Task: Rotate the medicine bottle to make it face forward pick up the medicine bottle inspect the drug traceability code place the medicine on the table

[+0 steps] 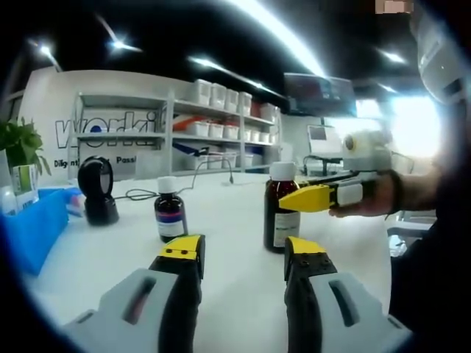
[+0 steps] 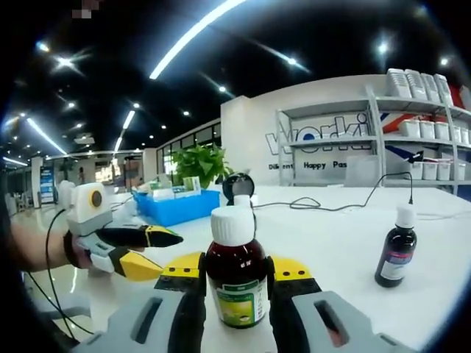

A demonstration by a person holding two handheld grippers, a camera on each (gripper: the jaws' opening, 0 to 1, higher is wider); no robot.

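The medicine bottle [image 2: 234, 290], brown with a white cap and a green-and-white label, stands on the white table [image 2: 331, 235]. My right gripper [image 2: 237, 271] is shut on it, one yellow-tipped jaw against each side of its body. In the left gripper view the same bottle [image 1: 280, 224] stands right of centre, and the right gripper [image 1: 302, 197] reaches in from the right, held by a hand. My left gripper [image 1: 243, 250] hovers open just in front of that bottle, nothing between its jaws. In the right gripper view the left gripper [image 2: 158, 254] shows at the left, jaws spread.
A smaller dark bottle [image 1: 170, 213] [image 2: 397, 257] with a white cap stands apart on the table. A black scanner stand [image 1: 96, 193], a blue tray [image 2: 175, 207] and a potted plant [image 2: 199, 162] sit further back. A cable [image 2: 324, 204] trails across the tabletop. Shelves with white boxes [image 1: 221, 110] line the wall.
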